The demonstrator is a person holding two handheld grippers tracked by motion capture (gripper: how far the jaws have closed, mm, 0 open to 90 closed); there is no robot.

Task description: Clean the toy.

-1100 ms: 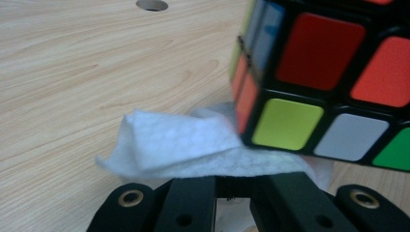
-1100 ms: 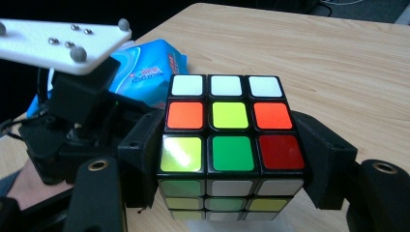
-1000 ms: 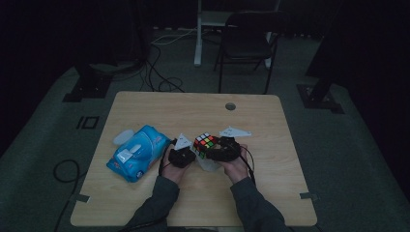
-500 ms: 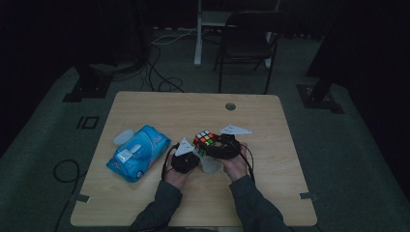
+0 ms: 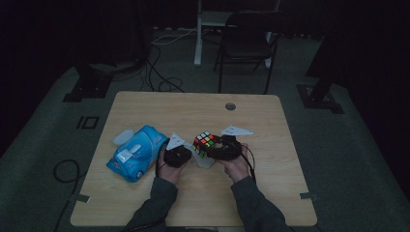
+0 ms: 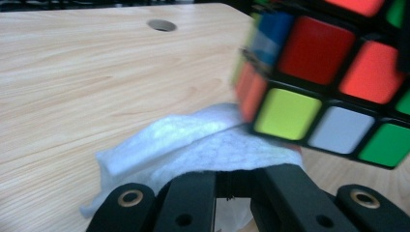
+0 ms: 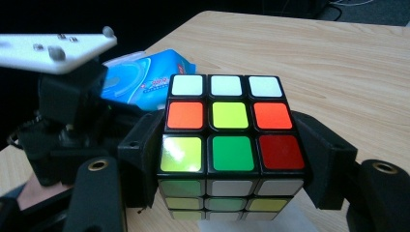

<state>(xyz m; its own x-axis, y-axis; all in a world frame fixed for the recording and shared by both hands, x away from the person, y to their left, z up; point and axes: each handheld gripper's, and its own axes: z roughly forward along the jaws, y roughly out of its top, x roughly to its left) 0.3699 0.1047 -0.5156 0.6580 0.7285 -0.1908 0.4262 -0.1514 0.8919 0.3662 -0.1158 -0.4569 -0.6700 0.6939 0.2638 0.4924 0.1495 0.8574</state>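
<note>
A scrambled Rubik's cube (image 7: 227, 125) sits between the two black jaws of my right gripper (image 7: 227, 150), which is shut on its sides just above the table. In the high view the cube (image 5: 205, 141) is at the table's middle, with the right gripper (image 5: 216, 151) behind it. My left gripper (image 6: 234, 176) is shut on a white wipe (image 6: 193, 140), which is pressed against the lower edge of the cube (image 6: 329, 77). From above, the left gripper (image 5: 186, 154) is just left of the cube and the wipe (image 5: 203, 160) lies under it.
A blue pack of wipes (image 5: 135, 152) lies left of the hands, also seen behind the left gripper (image 7: 67, 111) as the blue pack (image 7: 150, 79). The wooden table (image 5: 193, 111) has a cable hole (image 5: 230, 106). A chair (image 5: 246, 43) stands beyond its far edge.
The left gripper has shifted slightly beside the cube with the wipe in it. The cube and right gripper have hardly moved.
</note>
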